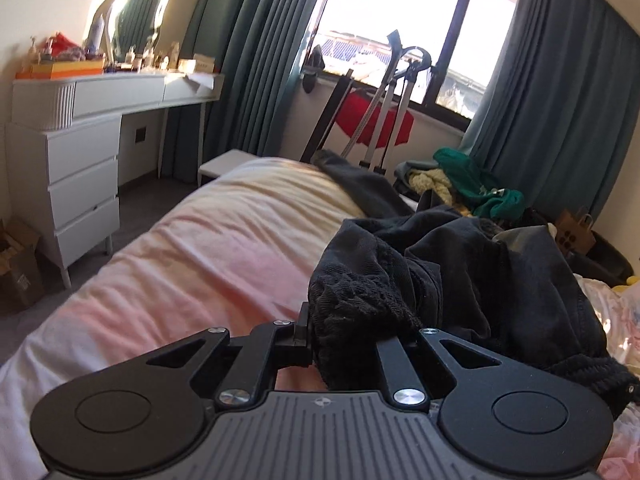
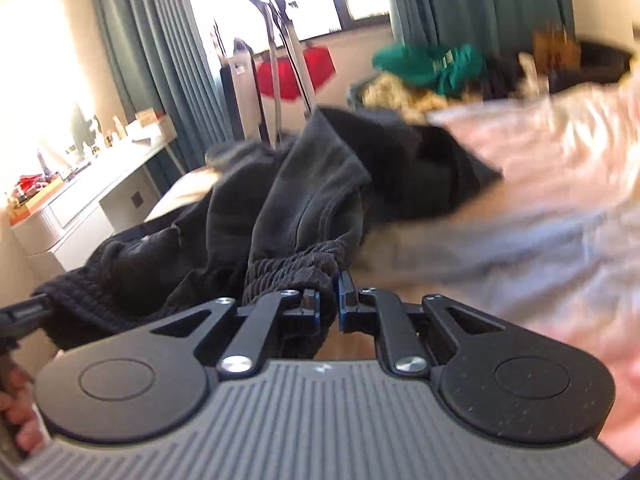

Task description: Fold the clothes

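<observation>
The black sweatpants (image 1: 460,264) lie bunched on the near right part of the bed (image 1: 208,248), their ribbed elastic waistband lifted toward both cameras. The left hand-held gripper (image 1: 356,336) is clenched on one stretch of that waistband, and the right hand-held gripper (image 2: 329,305) pinches another stretch. The cloth looks soft, limp and fairly light, so it will likely sag and drape. The thick waistband seems the firmest hold, gripped well apart.

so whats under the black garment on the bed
Under the black garment only the pink bedsheet shows around its edges. Whatever lies directly beneath is covered by the bunched fabric.
</observation>
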The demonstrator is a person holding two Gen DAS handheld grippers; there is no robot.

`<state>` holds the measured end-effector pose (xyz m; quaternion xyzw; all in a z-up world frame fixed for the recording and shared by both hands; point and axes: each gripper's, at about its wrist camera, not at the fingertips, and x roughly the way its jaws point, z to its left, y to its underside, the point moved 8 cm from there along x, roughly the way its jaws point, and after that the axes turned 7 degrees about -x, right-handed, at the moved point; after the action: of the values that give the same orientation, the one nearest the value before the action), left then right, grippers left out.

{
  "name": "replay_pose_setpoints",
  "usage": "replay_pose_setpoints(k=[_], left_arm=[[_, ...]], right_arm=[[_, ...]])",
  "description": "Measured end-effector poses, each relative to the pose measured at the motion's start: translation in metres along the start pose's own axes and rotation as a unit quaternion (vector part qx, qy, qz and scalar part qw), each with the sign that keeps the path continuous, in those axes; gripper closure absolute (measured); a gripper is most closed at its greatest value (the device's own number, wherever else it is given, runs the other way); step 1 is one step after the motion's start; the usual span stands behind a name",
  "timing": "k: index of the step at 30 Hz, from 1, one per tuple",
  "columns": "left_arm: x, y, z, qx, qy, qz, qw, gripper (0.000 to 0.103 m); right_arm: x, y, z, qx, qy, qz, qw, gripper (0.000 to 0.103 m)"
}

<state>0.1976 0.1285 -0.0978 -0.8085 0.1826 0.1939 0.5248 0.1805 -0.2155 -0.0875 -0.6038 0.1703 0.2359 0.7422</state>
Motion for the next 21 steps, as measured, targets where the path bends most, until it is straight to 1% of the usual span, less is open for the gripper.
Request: replay_pose_setpoints(k=[2,4,6,7,8,9,10,11,12,13,14,15,16,17,18,19,20,21], left_arm=[[-0.002,0.014,0.009,-0.033,0.003,0.012,0.9994,0.092],[-0.006,0.029,0.016,-0.059,0.004,0.035,0.9976,0.091],[-0.016,0.039,0.019,-0.071,0.004,0.048,0.9963,0.085],[-0.023,0.040,0.019,-0.072,0.005,0.045,0.9964,0.077],[-0.031,0.041,0.020,-0.073,0.006,0.043,0.9964,0.072],[-0.038,0.041,0.020,-0.074,0.010,0.042,0.9963,0.071],[-0.045,0.042,0.021,-0.081,0.019,0.045,0.9955,0.067],[-0.052,0.043,0.022,-0.088,0.029,0.048,0.9945,0.058],[-0.056,0.043,0.022,-0.101,0.041,0.047,0.9930,0.052],[-0.060,0.042,0.023,-0.114,0.052,0.045,0.9910,0.041],[-0.064,0.042,0.023,-0.127,0.064,0.044,0.9888,0.034],[-0.066,0.040,0.020,-0.134,0.074,0.039,0.9875,0.033],[-0.069,0.037,0.017,-0.140,0.084,0.033,0.9860,0.031],[-0.071,0.035,0.014,-0.146,0.094,0.028,0.9844,0.031],[-0.072,0.034,0.010,-0.145,0.104,0.025,0.9836,0.031],[-0.069,0.035,0.006,-0.151,0.115,0.031,0.9813,0.031],[-0.066,0.037,0.002,-0.158,0.127,0.037,0.9786,0.031],[-0.064,0.039,-0.002,-0.164,0.138,0.043,0.9758,0.031]], right_arm=[[-0.001,0.018,-0.009,0.023,-0.010,0.036,0.999,0.091],[0.006,0.039,-0.015,0.033,-0.011,0.063,0.997,0.091],[0.009,0.055,-0.022,0.059,-0.021,0.080,0.995,0.091],[0.008,0.063,-0.025,0.074,-0.025,0.086,0.993,0.089],[0.006,0.067,-0.027,0.088,-0.030,0.091,0.992,0.088],[0.003,0.071,-0.030,0.108,-0.037,0.094,0.989,0.087],[0.000,0.074,-0.032,0.128,-0.044,0.098,0.986,0.086],[-0.003,0.075,-0.035,0.150,-0.056,0.096,0.982,0.085],[-0.007,0.075,-0.037,0.172,-0.068,0.095,0.978,0.083],[-0.011,0.076,-0.039,0.194,-0.080,0.093,0.973,0.078],[-0.015,0.076,-0.042,0.216,-0.092,0.091,0.968,0.072],[-0.018,0.074,-0.043,0.227,-0.101,0.085,0.965,0.067],[-0.021,0.072,-0.045,0.237,-0.110,0.078,0.962,0.049],[-0.025,0.070,-0.046,0.247,-0.118,0.072,0.959,0.028],[-0.029,0.068,-0.049,0.253,-0.122,0.059,0.958,0.019],[-0.033,0.063,-0.052,0.258,-0.125,0.040,0.957,0.015],[-0.036,0.057,-0.054,0.260,-0.124,0.023,0.957,0.016],[-0.036,0.054,-0.057,0.260,-0.118,0.015,0.958,0.016]])
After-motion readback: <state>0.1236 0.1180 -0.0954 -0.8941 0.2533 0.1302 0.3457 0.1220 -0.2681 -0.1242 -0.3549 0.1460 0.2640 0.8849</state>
